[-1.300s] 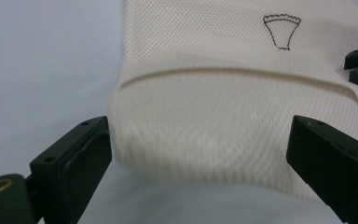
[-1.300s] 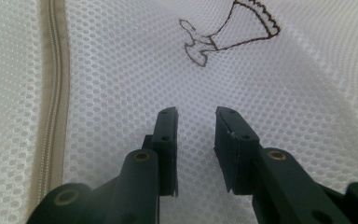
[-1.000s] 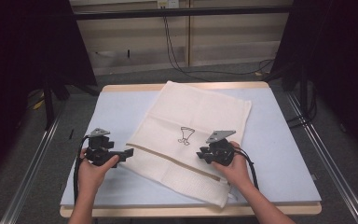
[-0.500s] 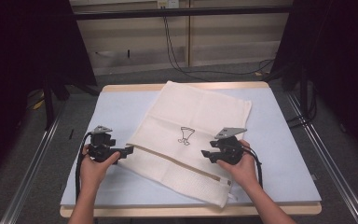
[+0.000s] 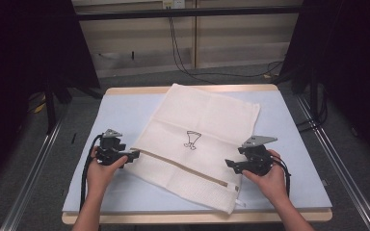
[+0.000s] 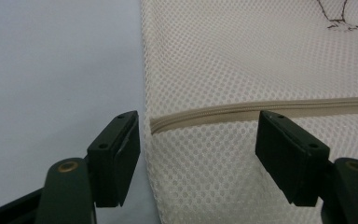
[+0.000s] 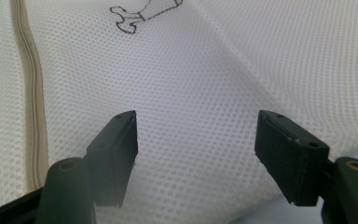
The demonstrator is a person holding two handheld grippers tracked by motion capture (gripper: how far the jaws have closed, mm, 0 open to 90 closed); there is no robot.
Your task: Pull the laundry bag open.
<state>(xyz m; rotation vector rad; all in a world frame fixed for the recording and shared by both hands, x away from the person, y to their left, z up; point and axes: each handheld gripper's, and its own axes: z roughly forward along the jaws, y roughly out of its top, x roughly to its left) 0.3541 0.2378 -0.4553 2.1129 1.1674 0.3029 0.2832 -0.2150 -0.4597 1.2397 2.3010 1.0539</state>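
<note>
1. While the mesh laundry bag (image 5: 197, 144) lies flat and slantwise on the pale blue table mat (image 5: 125, 110), the left gripper (image 5: 134, 155) sits at its left edge, jaws apart around the end of the beige zipper (image 6: 261, 108) and pressing on nothing; they have just been closing, with mesh and zipper end between them.
2. The right gripper (image 5: 229, 163) hovers beside the bag's right side with jaws wide and nothing held (they have just been opening); its own view looks across bare mesh toward the printed drawing (image 7: 140, 14).
3. Risk, as I judge it: the left jaws could pinch only the top mesh layer, or slip off the edge onto the mat, so the bag would drag or bunch.
4. With the right jaws free, nothing anchors the far side; a pull could slide the whole bag.
5. Against the earlier frames, the right hand has shifted outward from the bag's middle toward its right edge; the bag itself lies unchanged.
</note>
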